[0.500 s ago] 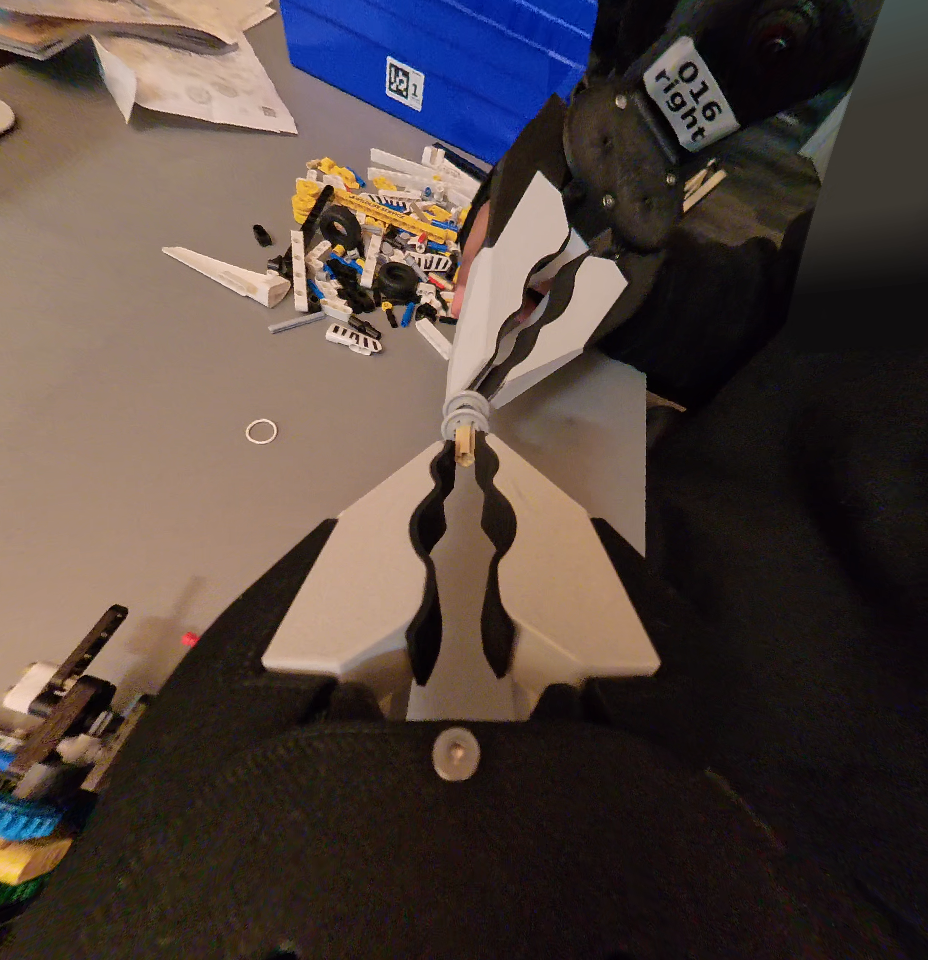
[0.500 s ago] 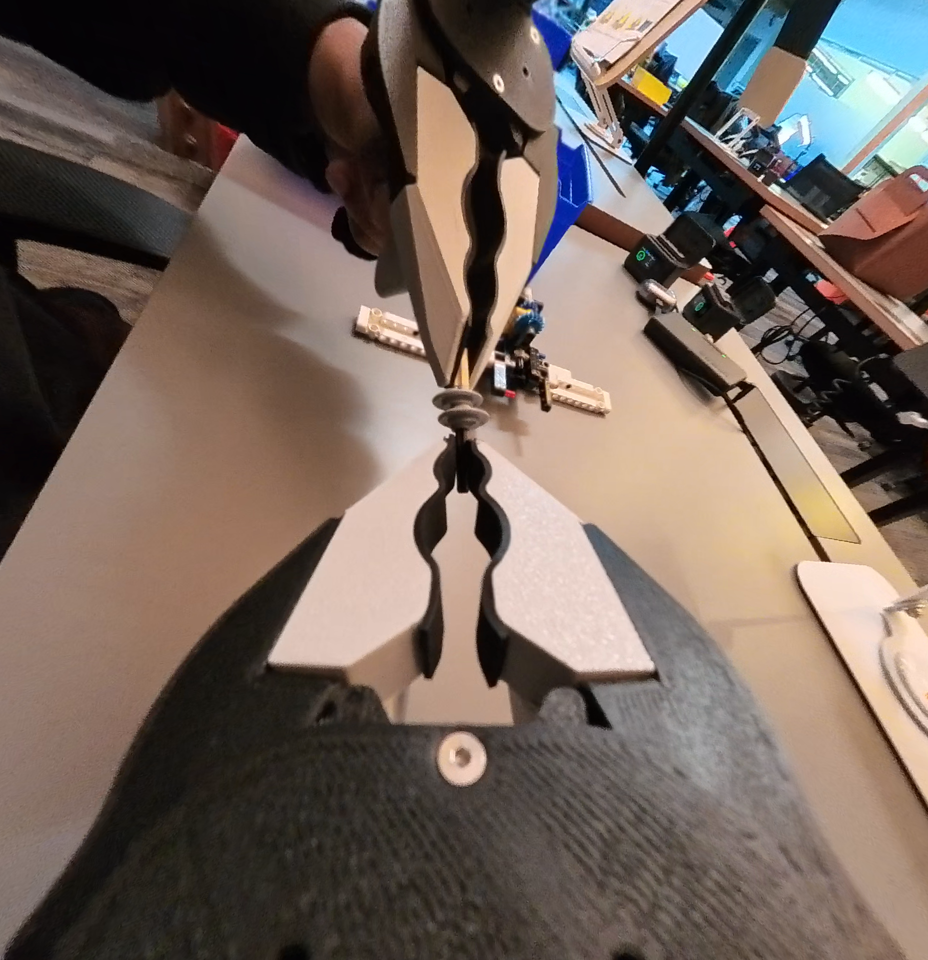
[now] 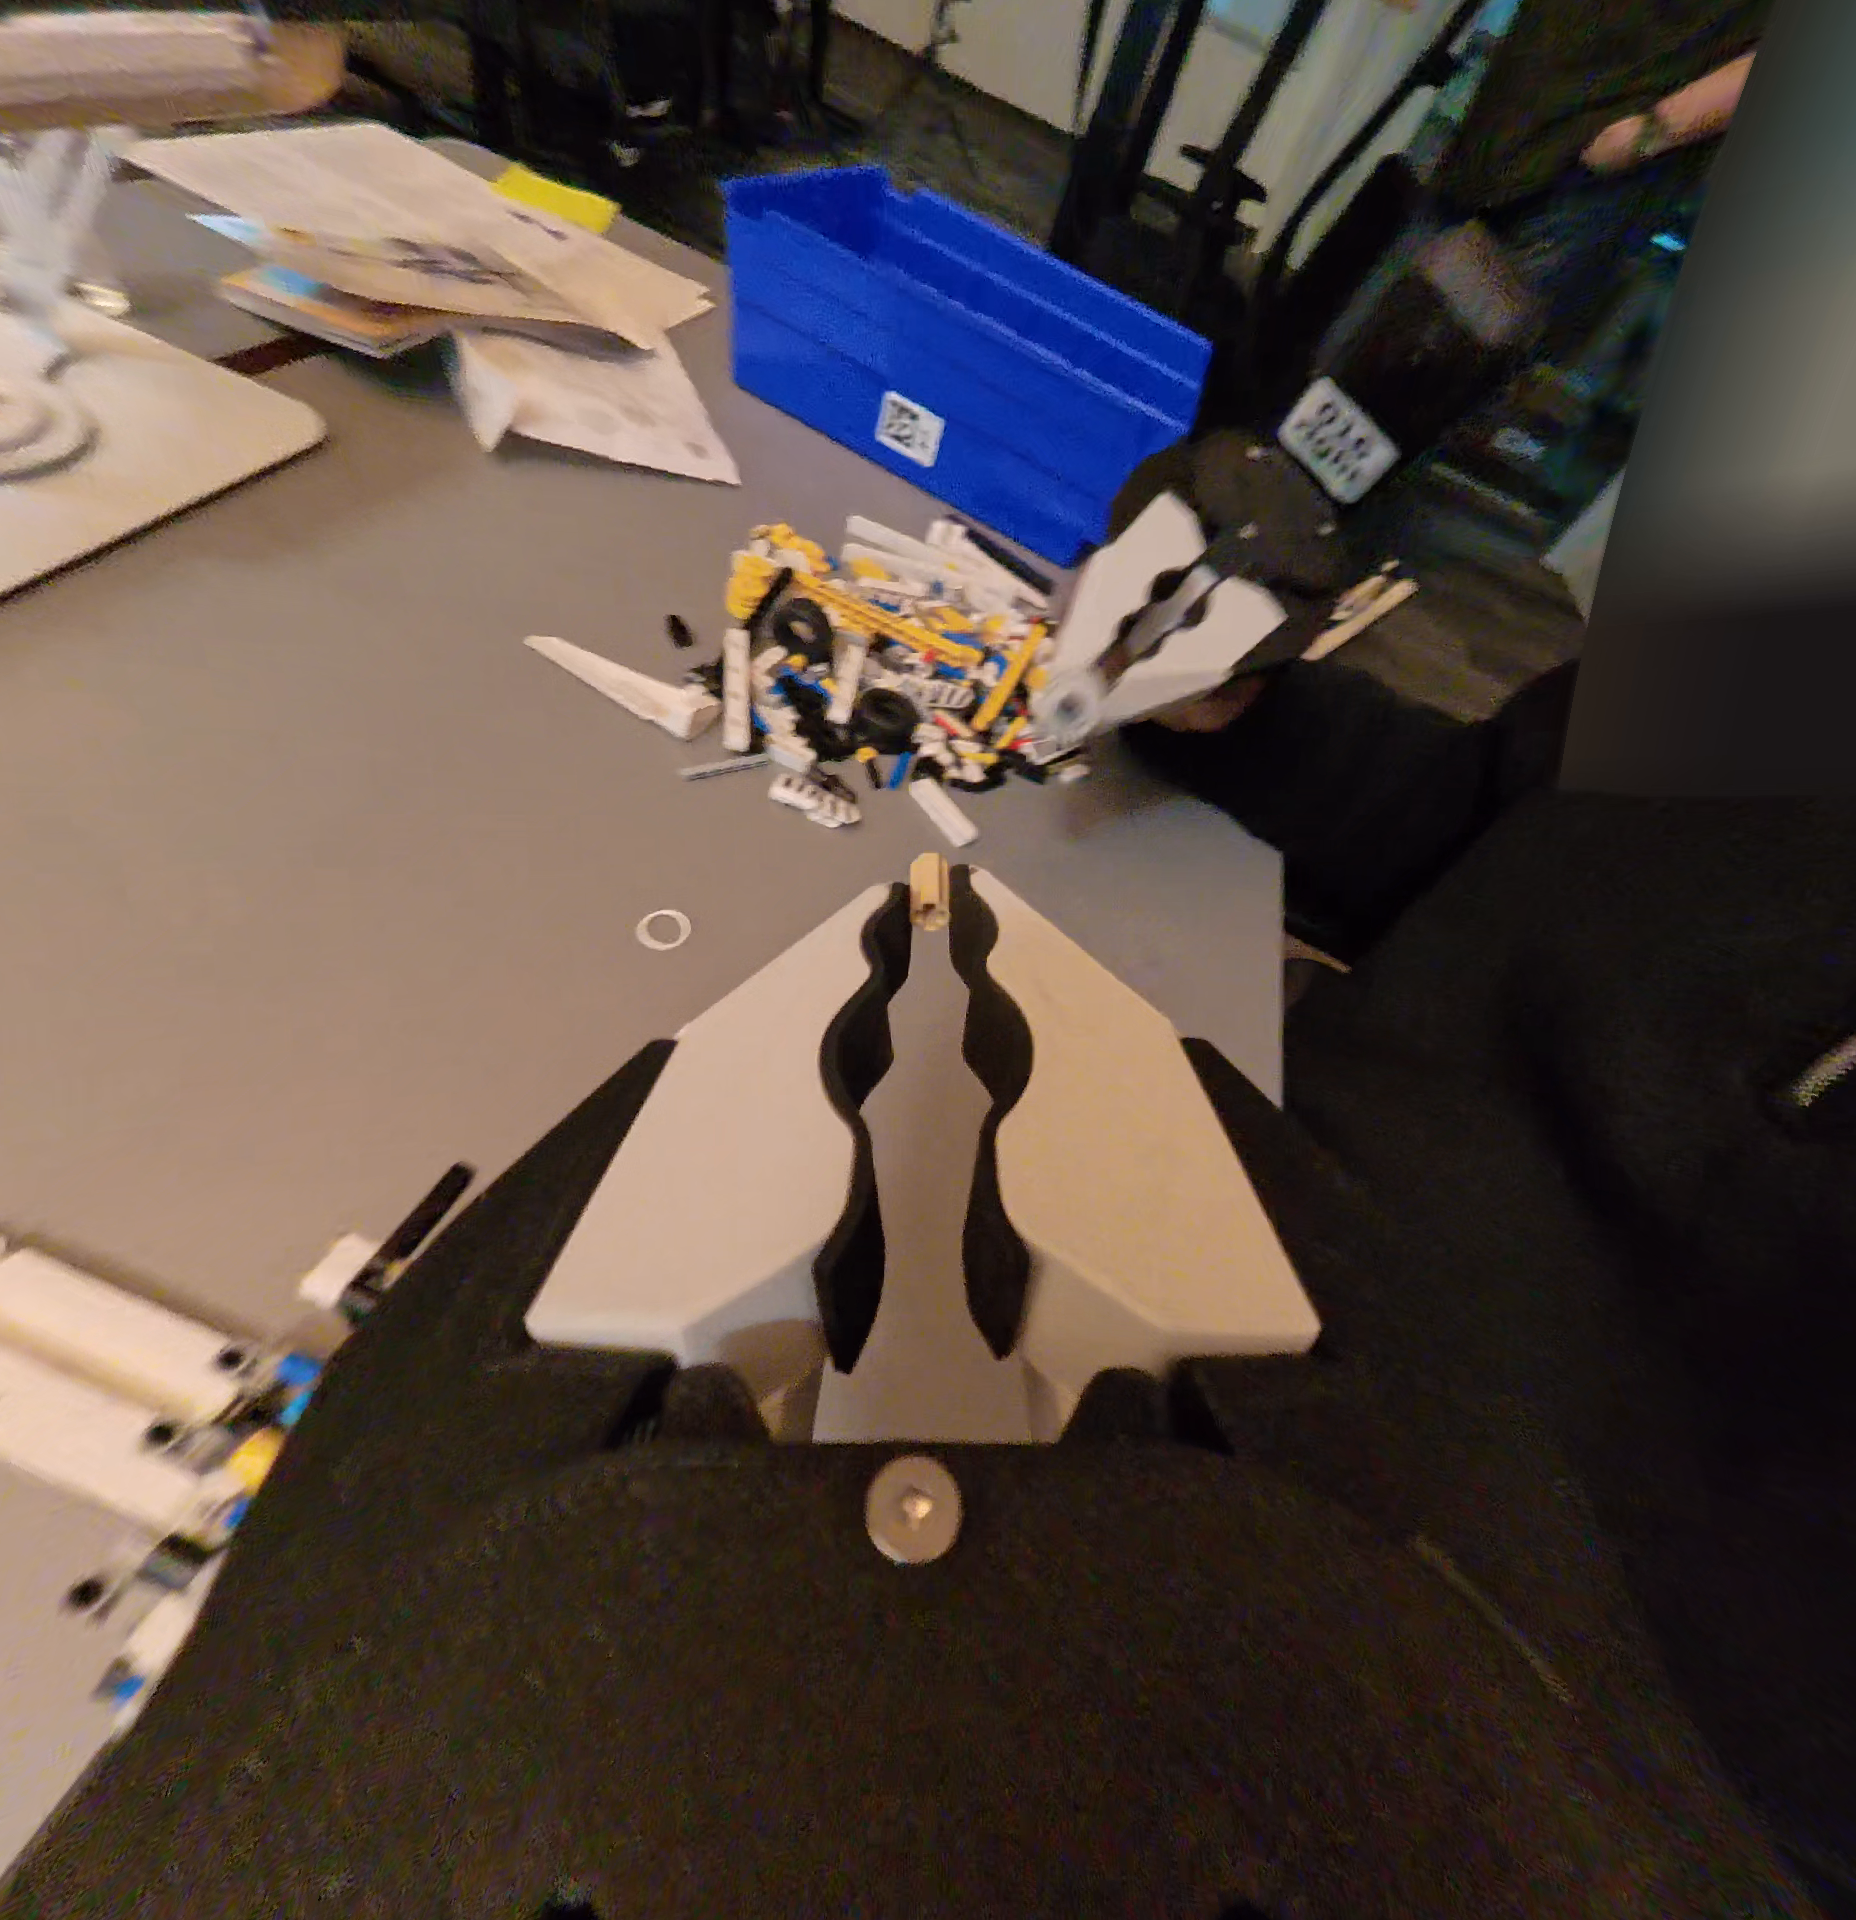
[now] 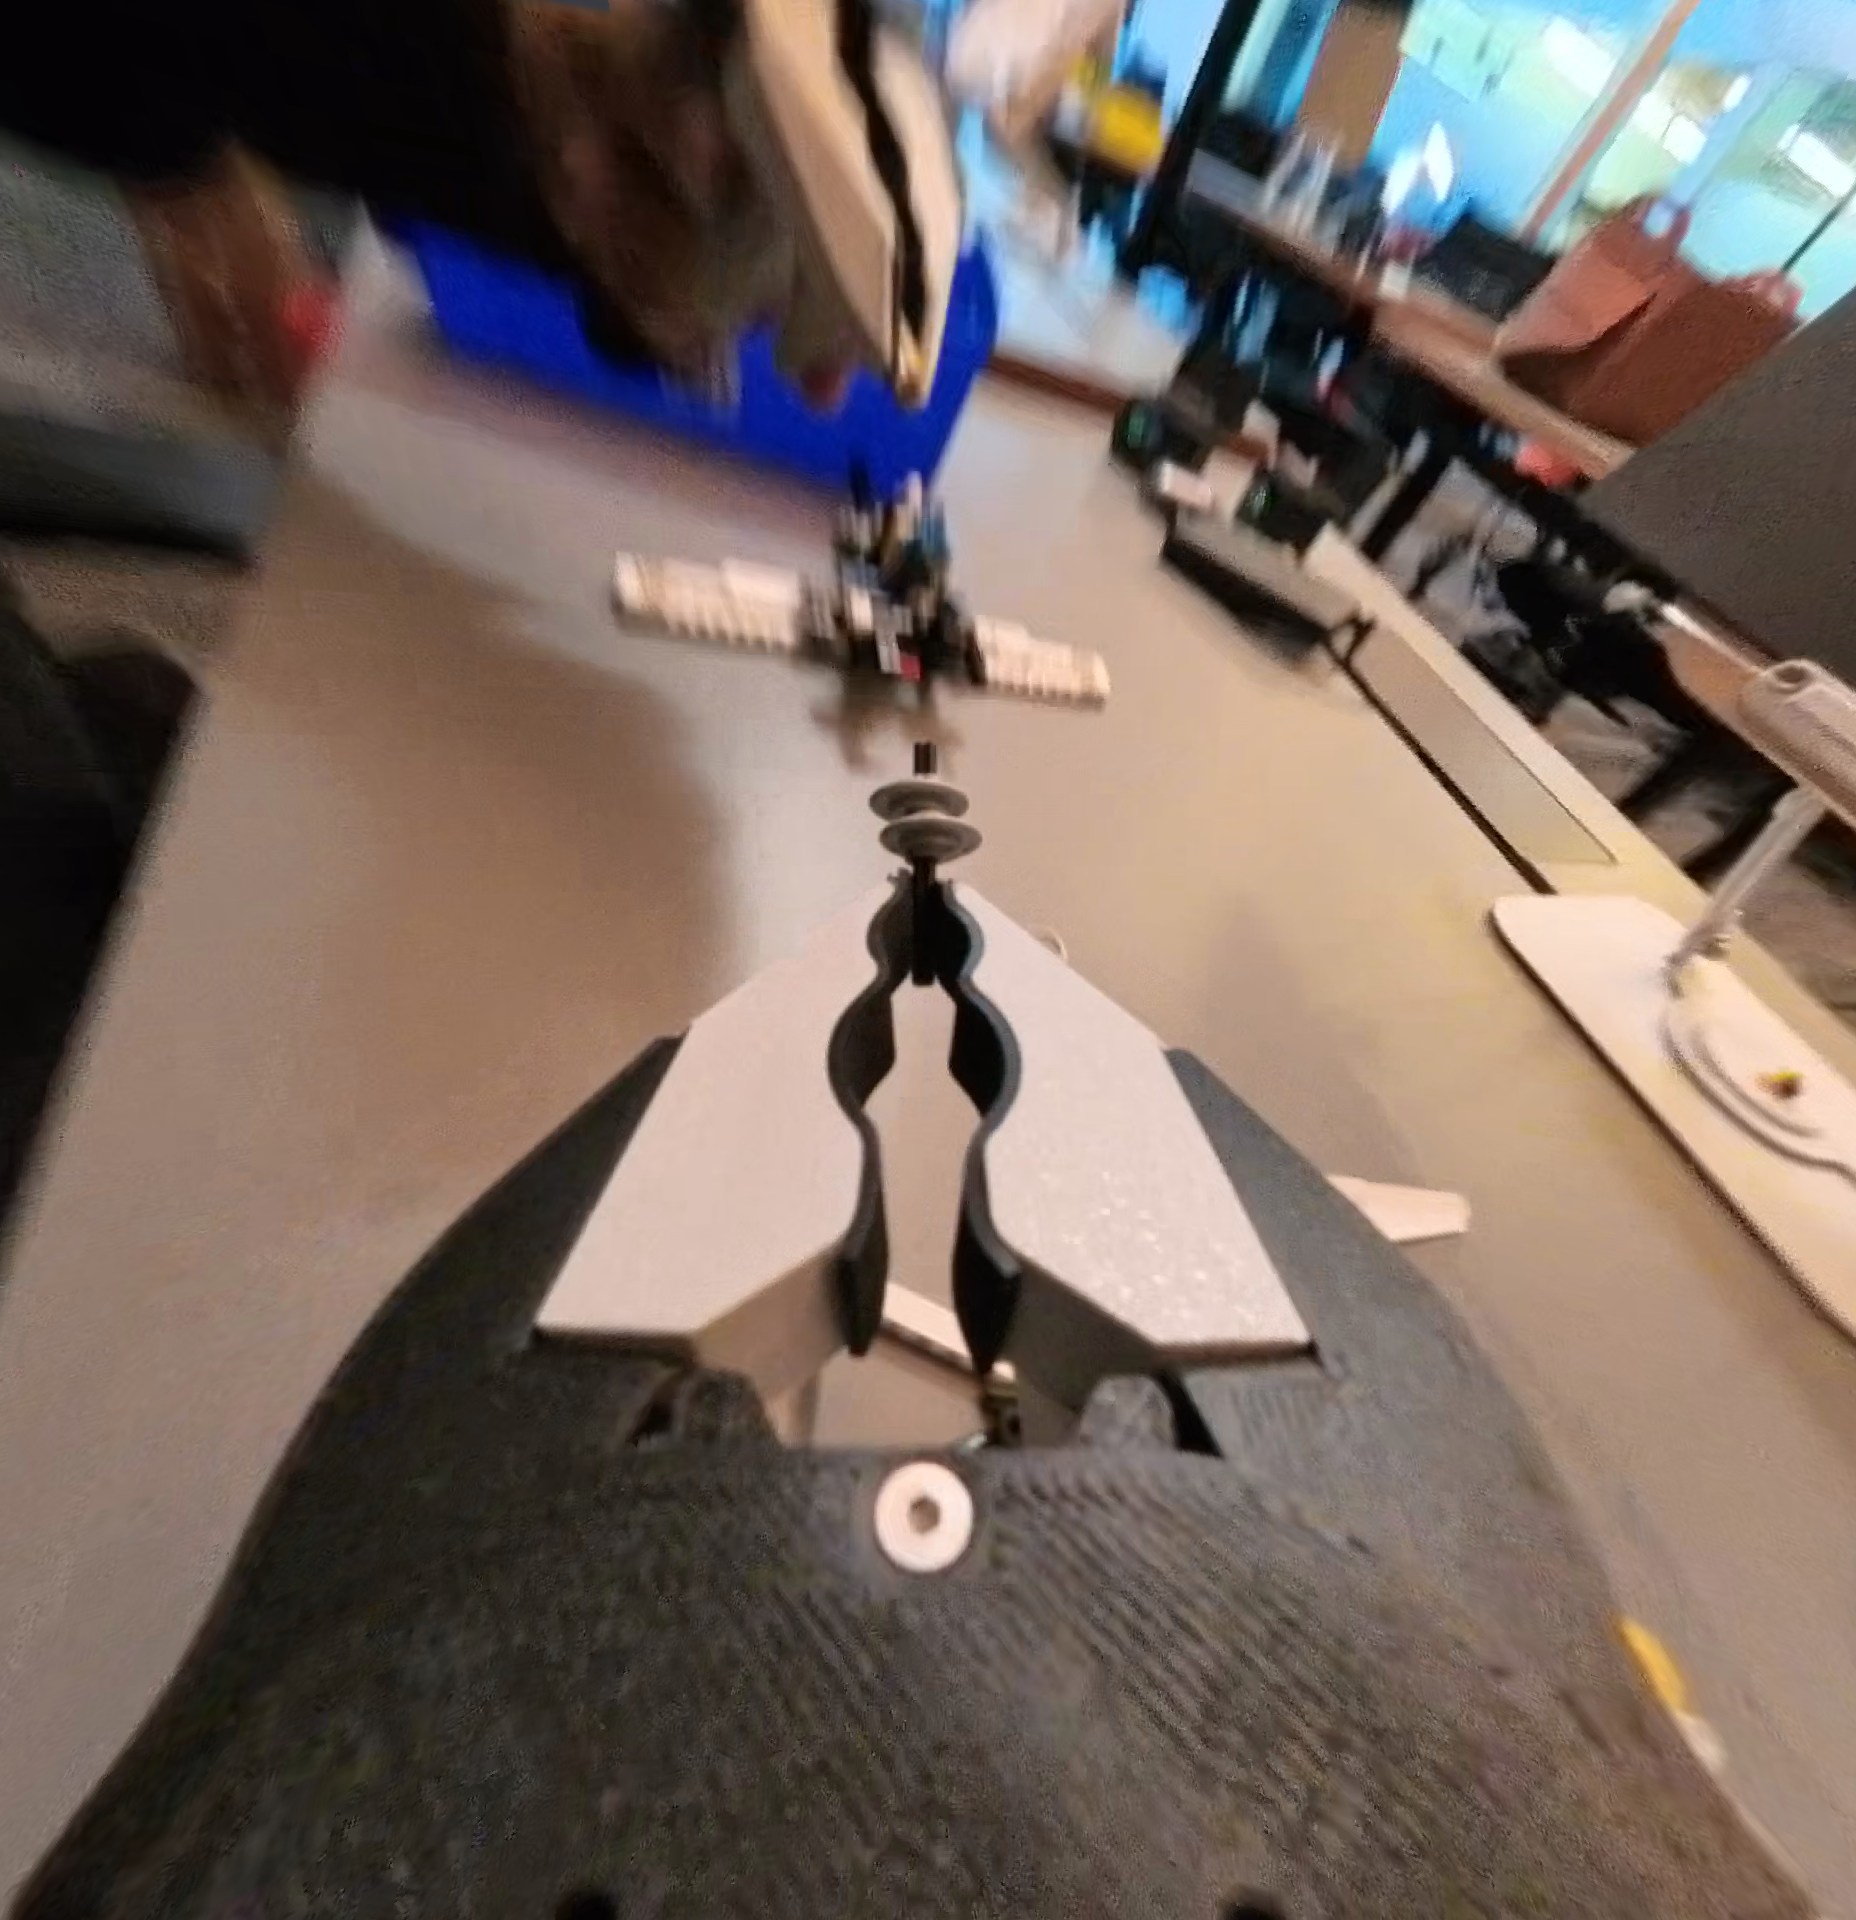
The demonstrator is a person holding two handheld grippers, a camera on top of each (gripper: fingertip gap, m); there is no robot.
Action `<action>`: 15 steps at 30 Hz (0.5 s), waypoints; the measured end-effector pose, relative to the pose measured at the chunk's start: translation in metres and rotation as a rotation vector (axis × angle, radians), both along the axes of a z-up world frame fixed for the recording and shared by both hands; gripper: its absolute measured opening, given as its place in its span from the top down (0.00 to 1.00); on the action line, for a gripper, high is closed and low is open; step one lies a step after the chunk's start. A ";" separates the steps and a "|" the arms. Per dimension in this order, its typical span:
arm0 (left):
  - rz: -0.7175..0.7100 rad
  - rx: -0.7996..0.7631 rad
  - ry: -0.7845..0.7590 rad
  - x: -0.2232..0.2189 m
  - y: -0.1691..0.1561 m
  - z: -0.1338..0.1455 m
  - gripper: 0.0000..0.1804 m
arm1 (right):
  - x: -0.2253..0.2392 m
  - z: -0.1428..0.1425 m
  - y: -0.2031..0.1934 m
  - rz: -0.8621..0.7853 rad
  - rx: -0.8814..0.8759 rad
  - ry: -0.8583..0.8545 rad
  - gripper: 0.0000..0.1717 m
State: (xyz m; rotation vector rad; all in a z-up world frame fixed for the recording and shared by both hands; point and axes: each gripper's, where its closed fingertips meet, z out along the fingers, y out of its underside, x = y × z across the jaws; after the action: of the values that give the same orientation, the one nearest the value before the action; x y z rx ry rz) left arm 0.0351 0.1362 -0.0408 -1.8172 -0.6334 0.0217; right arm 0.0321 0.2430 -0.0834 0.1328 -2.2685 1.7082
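My left gripper (image 3: 929, 896) is shut on a small tan connector piece (image 3: 929, 891), held above the grey table (image 3: 280, 831). My right gripper (image 4: 924, 914) is shut on a thin black axle (image 4: 922, 935) that carries two grey pulley discs (image 4: 922, 816) just beyond its fingertips. In the left wrist view the right gripper (image 3: 1085, 712) hangs over the right edge of a pile of loose building pieces (image 3: 882, 665), with a grey disc (image 3: 1069, 707) at its tip. In the right wrist view the left gripper (image 4: 908, 364) shows blurred at the top.
A blue bin (image 3: 955, 353) stands behind the pile. A white ring (image 3: 662, 928) lies on the table. Papers (image 3: 436, 249) and a white board (image 3: 124, 436) lie at the left. A partly built white and black model (image 4: 882, 623) sits ahead, also at lower left (image 3: 103, 1382). There is about 12 cm between the tips of the two grippers.
The two grippers were tip to tip, the tan piece at the discs on the axle. They have pulled apart; the left keeps the tan piece, the right keeps the axle with discs.
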 end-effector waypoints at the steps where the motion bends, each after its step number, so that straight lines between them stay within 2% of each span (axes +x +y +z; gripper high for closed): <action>1: 0.023 -0.025 0.005 -0.004 -0.002 -0.004 0.97 | 0.001 0.013 0.007 0.001 -0.088 -0.047 0.99; 3: 0.029 -0.084 0.018 -0.007 0.009 -0.016 0.97 | -0.005 0.019 0.014 -0.036 -0.157 -0.076 0.99; 5: -0.002 -0.177 0.031 -0.007 0.030 -0.037 0.97 | -0.017 0.015 0.018 -0.100 -0.131 -0.032 0.99; 8: 0.032 -0.345 0.071 -0.026 0.060 -0.072 0.97 | -0.031 0.011 0.025 -0.176 -0.112 0.011 0.99; 11: 0.071 -0.414 0.141 -0.050 0.091 -0.090 0.97 | -0.040 0.015 0.034 -0.243 -0.132 0.036 0.99; 15: 0.072 -0.492 0.205 -0.076 0.116 -0.106 0.97 | -0.052 0.013 0.043 -0.314 -0.126 0.049 0.99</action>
State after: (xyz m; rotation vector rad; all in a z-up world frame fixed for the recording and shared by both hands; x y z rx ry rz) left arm -0.0409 0.2523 -0.1471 -2.2249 -0.5793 0.4405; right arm -0.0200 0.2856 -0.0700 -0.1959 -2.0131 1.6526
